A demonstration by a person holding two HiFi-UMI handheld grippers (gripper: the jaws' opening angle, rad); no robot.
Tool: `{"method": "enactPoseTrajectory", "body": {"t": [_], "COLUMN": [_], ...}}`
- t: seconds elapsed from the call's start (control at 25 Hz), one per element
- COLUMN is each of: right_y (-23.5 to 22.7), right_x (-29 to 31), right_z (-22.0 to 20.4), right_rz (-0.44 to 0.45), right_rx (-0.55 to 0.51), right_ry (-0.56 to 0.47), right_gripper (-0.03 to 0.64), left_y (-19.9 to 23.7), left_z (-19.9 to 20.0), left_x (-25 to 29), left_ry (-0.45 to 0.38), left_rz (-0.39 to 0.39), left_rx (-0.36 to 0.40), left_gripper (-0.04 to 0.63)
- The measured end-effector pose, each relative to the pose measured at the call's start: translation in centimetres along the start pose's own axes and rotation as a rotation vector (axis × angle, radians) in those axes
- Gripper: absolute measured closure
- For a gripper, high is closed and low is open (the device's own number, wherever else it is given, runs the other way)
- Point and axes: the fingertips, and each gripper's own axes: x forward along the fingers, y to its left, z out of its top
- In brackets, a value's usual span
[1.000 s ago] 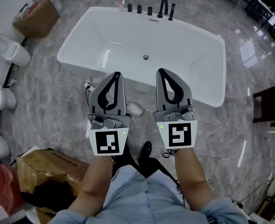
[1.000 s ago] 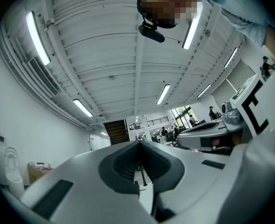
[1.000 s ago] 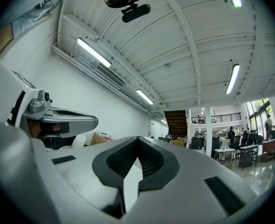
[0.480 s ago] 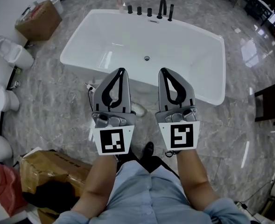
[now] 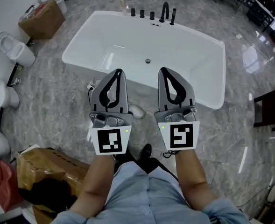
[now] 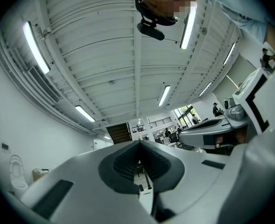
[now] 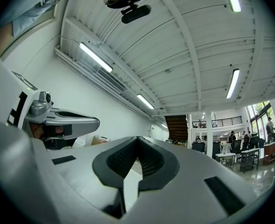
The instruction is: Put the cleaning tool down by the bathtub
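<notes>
Marble floor surrounds the bathtub. Just beside its near wall lies what we take for the cleaning tool, partly hidden. Our left gripper and right gripper hang on the tub's near side, jaws closed on nothing. They have barely shifted from a second ago, so we judge the placing done.

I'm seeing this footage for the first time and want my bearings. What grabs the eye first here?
The big white bathtub fills the middle of the grey stone floor, with black taps on its far rim. In front of it, the left gripper and right gripper are held side by side, both shut and empty. White toilets stand along the left edge.
</notes>
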Motion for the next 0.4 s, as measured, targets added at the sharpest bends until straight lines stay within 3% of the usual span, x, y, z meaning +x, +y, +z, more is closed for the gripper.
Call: {"method": "enactPoseTrajectory", "body": {"t": [0.4], "right_y": [0.9], "right_x": [0.2], "right_z": [-0.8], "right_rz": [0.014], "right_rx": [0.006], "right_ry": [-0.004], "right_gripper": [0.604], "left_y": [0.2], "left_z": [-1.1], "left_x": [-0.5], "left_ry": [0.03], "left_rz": [0.0], "left_rx": [0.035], "left_gripper": [0.58]}}
